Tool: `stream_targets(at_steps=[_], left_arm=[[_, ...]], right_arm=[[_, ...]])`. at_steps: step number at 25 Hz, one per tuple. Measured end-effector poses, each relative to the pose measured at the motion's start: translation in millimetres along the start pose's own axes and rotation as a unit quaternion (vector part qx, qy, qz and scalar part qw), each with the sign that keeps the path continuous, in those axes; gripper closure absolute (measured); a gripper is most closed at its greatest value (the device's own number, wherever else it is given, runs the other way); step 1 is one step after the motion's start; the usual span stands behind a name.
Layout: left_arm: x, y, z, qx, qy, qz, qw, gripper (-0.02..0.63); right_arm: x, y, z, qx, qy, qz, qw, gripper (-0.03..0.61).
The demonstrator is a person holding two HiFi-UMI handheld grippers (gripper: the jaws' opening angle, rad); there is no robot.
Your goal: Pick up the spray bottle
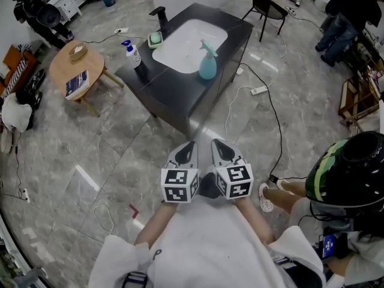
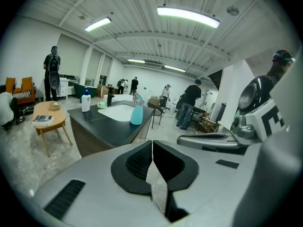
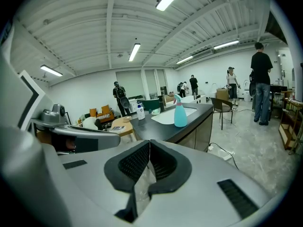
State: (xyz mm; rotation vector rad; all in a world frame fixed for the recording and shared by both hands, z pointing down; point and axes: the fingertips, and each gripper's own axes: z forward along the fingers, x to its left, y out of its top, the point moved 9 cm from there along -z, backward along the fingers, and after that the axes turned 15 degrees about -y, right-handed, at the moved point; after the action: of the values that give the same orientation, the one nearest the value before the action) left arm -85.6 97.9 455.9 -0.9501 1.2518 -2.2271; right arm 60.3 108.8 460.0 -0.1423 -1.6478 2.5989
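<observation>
A turquoise spray bottle (image 1: 207, 60) stands on the dark counter (image 1: 180, 83) at the right rim of the white sink (image 1: 187, 44). It shows as well in the left gripper view (image 2: 137, 112) and the right gripper view (image 3: 180, 112). My left gripper (image 1: 189, 145) and right gripper (image 1: 216, 143) hang side by side over the floor, well short of the counter's near corner. Both are shut with nothing between their pads. Each points toward the counter, and the bottle stands far ahead of both.
On the counter's left stand a white pump bottle (image 1: 132, 54), a green soap dish (image 1: 155, 38) and a black tap (image 1: 161, 18). A round wooden table (image 1: 77, 69) is to the left, a chair (image 1: 266, 9) behind. Cables (image 1: 264, 101) trail on the floor. A helmeted person (image 1: 351, 173) stands at my right.
</observation>
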Motion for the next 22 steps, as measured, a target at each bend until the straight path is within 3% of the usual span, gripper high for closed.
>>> stream_targets(at_steps=[13,22], left_arm=[[12,39,78,-0.009,0.034,-0.012,0.9993,0.584],[6,46,125,-0.006,0.043,-0.021,0.9988,0.584]], right_arm=[[-63,42,77,-0.01,0.033,-0.02,0.999,0.551],[-106,41,102,0.008,0.04,-0.018,0.999,0.551]])
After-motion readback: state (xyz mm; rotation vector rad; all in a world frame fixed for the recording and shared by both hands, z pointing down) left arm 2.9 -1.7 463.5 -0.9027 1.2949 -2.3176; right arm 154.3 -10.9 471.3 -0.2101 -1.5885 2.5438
